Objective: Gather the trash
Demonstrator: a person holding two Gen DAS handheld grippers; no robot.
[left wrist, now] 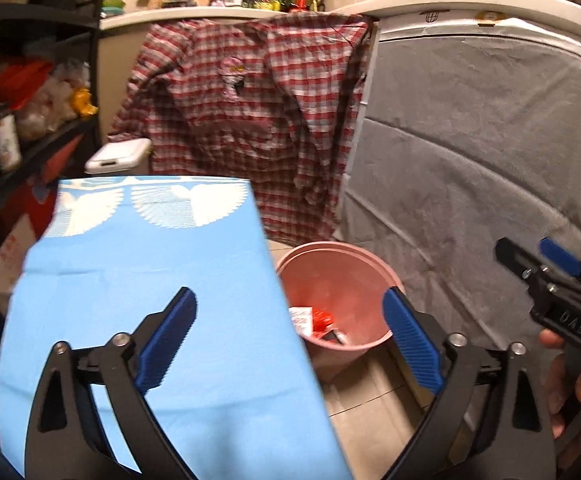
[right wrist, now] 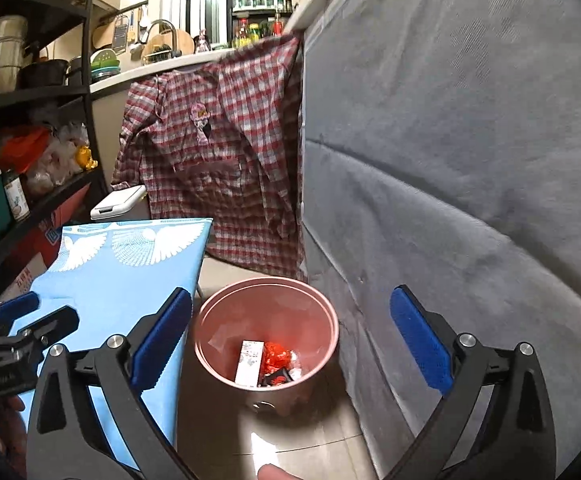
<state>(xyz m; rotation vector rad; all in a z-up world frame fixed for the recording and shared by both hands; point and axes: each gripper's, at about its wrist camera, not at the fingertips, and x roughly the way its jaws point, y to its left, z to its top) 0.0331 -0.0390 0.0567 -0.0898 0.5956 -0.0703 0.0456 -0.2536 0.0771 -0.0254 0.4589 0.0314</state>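
Left tongs (left wrist: 290,336) spread empty, right tongs (right wrist: 290,336) spread above pink bin (right wrist: 266,332), wrappers (right wrist: 276,358) inside

Matt pink plastic bin (right wrist: 266,320), smooth inside wall. Inside it: glossy crinkled red wrapper (right wrist: 276,356), white printed carton (right wrist: 248,364), looks like card. Blue tablecloth (left wrist: 150,320), smooth matt fabric, white printed pattern at far edge. Plaid shirt (left wrist: 250,120), thin woven cloth, wrinkled. Grey cover (right wrist: 470,160), felt-like, slightly fuzzy. Floor tiles (right wrist: 290,440) glossy, glare patch. Left gripper (left wrist: 290,336) and right gripper (right wrist: 290,328): matt black plastic arms, ribbed blue pads (left wrist: 410,340), shiny metal pins.
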